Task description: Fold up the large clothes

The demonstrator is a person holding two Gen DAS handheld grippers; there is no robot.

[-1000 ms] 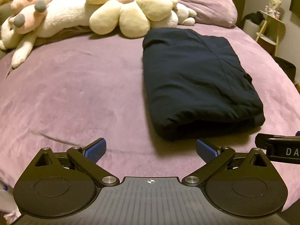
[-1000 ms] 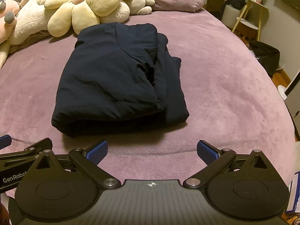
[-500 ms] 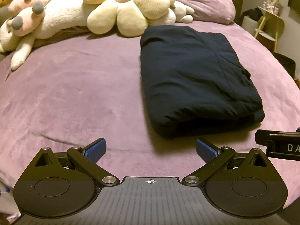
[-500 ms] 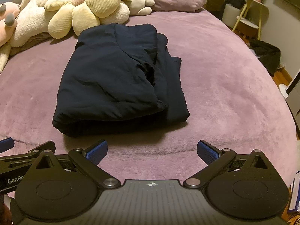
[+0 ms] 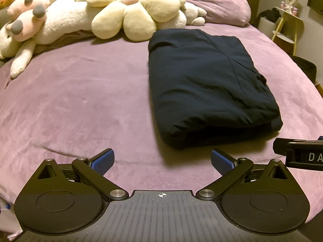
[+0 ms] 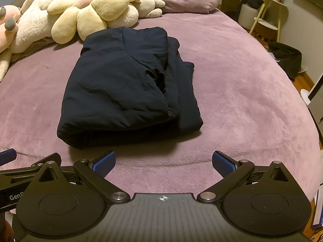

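Coat [image 5: 210,88]: dark, puffy, folded in a block on bed [image 5: 80,100], just past both grippers, near plush toys [image 5: 129,18].
Feel: prob. soft, light, squashy; may spring open.
Hold: I'd pinch thick near edge, both sides.
L gripper [image 5: 162,159]: jaws wide, empty.
R gripper [image 6: 163,161]: jaws wide, empty.

free: purple bedspread [image 5: 80,100] left of folded garment [image 5: 206,84] | blocked: plush toys [image 5: 129,18] behind
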